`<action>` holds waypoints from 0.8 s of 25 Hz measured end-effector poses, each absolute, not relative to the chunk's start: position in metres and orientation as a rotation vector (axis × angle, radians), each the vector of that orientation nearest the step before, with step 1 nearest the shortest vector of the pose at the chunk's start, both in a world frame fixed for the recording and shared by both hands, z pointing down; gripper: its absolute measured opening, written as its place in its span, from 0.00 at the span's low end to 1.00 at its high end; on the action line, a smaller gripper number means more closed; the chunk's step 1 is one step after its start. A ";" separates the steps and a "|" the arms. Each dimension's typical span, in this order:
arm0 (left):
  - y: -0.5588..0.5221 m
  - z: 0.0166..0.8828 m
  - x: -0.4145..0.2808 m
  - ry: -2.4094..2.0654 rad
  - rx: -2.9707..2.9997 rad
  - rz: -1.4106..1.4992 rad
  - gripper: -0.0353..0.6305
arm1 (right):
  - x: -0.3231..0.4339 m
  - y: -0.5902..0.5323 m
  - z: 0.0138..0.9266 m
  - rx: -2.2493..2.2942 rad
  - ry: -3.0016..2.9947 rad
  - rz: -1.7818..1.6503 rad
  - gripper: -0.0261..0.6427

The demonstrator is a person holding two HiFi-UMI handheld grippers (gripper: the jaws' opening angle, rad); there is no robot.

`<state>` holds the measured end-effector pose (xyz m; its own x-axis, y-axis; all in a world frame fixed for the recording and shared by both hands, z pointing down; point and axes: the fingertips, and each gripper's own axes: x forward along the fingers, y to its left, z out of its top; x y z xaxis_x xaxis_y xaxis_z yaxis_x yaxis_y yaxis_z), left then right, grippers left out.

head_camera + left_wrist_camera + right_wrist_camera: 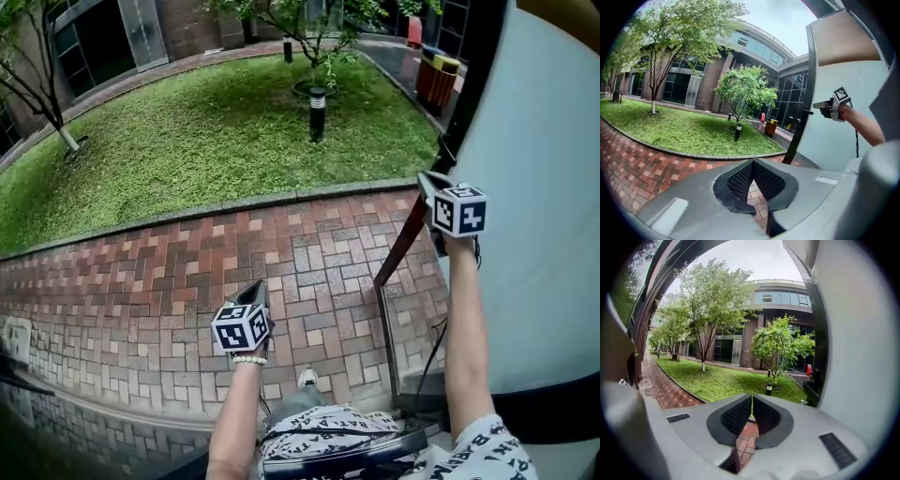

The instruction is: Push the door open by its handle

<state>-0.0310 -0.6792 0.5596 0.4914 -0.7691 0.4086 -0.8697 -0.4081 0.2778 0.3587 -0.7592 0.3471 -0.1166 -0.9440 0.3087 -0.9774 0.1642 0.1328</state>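
Observation:
The door (539, 197) is a pale panel with a dark edge frame (405, 236), swung outward at the right over the brick paving. A small dark handle (805, 111) sticks out from that edge. My right gripper (425, 178) is held up right at the door's edge, just short of the handle in the left gripper view. Its jaws are shut with nothing between them (751, 399), and the pale door (855, 338) fills that view's right side. My left gripper (258, 287) hangs lower in the middle, over the bricks, away from the door. It is shut and empty (753, 164).
Red brick paving (141, 281) runs across in front, with a lawn (216, 131) behind a kerb. A short bollard lamp (317, 112) and a tree stand on the grass. Orange bins (437, 79) stand beyond the door. The person's shoe (307, 378) is near the threshold.

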 end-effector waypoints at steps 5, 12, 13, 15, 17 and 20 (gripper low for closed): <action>-0.634 0.541 -0.015 -1.362 2.317 0.264 0.03 | 0.314 -0.701 0.360 1.777 -2.221 0.147 0.04; -0.519 0.499 0.004 -1.390 2.350 0.240 0.03 | 0.252 -0.579 0.394 1.663 -2.296 0.233 0.04; -0.503 0.493 0.007 -1.394 2.349 0.233 0.03 | 0.244 -0.563 0.395 1.638 -2.306 0.240 0.04; -0.474 0.486 0.012 -1.390 2.336 0.217 0.03 | 0.230 -0.535 0.396 1.589 -2.334 0.263 0.04; -0.449 0.484 0.016 -1.379 2.325 0.219 0.03 | 0.218 -0.511 0.398 1.555 -2.360 0.290 0.04; -0.419 0.484 0.018 -1.373 2.309 0.225 0.03 | 0.201 -0.478 0.399 1.492 -2.396 0.324 0.04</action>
<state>0.0178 -0.4194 0.4842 0.4934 -0.7938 0.3556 -0.8658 -0.4089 0.2885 0.2015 -0.4783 0.3992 -0.4159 -0.8321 0.3670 -0.8996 0.4354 -0.0323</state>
